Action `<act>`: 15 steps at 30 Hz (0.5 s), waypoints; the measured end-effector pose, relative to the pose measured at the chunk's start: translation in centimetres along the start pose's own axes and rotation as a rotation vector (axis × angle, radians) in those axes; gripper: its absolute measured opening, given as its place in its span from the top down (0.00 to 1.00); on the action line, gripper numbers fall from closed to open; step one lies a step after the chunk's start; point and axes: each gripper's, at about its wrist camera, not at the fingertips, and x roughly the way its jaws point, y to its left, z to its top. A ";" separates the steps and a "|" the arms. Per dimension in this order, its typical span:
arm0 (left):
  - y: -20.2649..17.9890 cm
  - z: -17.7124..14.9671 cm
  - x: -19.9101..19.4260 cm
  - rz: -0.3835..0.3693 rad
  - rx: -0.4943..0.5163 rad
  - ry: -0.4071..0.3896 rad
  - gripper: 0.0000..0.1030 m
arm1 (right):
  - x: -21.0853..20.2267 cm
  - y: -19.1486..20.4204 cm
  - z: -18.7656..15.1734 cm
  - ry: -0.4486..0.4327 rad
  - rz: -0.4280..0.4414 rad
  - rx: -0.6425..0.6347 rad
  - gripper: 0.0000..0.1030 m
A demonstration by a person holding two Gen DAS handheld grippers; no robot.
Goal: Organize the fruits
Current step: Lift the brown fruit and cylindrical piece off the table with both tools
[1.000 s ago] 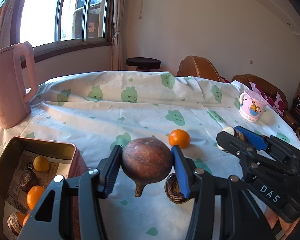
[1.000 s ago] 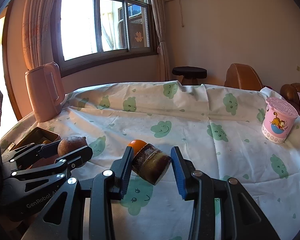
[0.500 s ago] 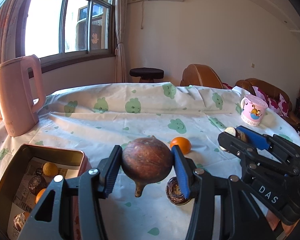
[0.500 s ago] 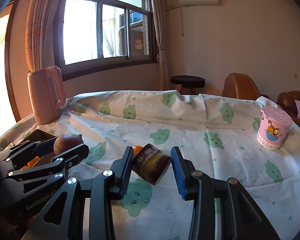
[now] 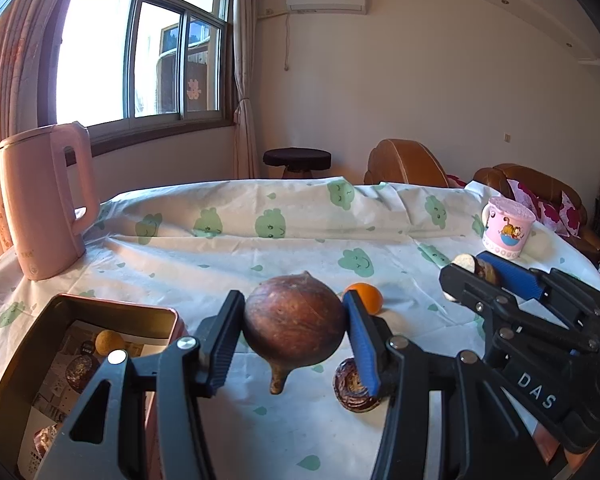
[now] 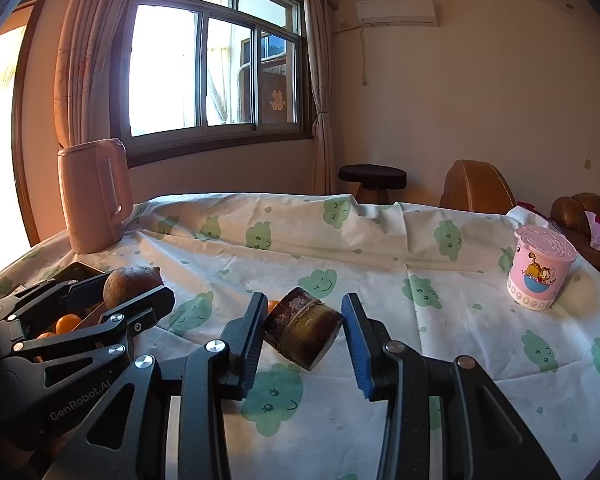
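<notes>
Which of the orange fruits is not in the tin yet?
The orange lying alone on the tablecloth, just beyond the left gripper; the others sit inside the tin.

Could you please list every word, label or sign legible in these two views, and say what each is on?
"DAS": on the right gripper body, left wrist view.
"GenRobot.AI": on the left gripper body, right wrist view.
Printed paper lining the tin box: too small to read.
Mark low on the pink kettle: blurred.
Window decal: a sign, unreadable.

White tablecloth [image 5: 220, 272], green clouds; pink kettle [image 5: 44, 204].
</notes>
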 end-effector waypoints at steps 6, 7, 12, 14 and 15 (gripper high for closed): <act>0.1 0.0 -0.4 0.005 -0.001 -0.018 0.49 | -0.4 0.0 -0.1 -0.017 -0.006 -0.004 0.61; 0.1 0.0 -0.4 0.006 0.000 -0.020 0.49 | -0.4 0.1 -0.1 -0.020 -0.007 -0.005 0.61; 0.1 0.0 -0.7 0.012 0.000 -0.032 0.49 | -0.6 0.1 -0.1 -0.029 -0.010 -0.008 0.61; 0.0 -0.1 -0.9 0.017 0.002 -0.042 0.49 | -0.7 0.1 -0.1 -0.034 -0.012 -0.009 0.61; 0.0 -0.1 -1.0 0.019 0.003 -0.049 0.49 | -0.8 0.1 -0.1 -0.037 -0.013 -0.010 0.61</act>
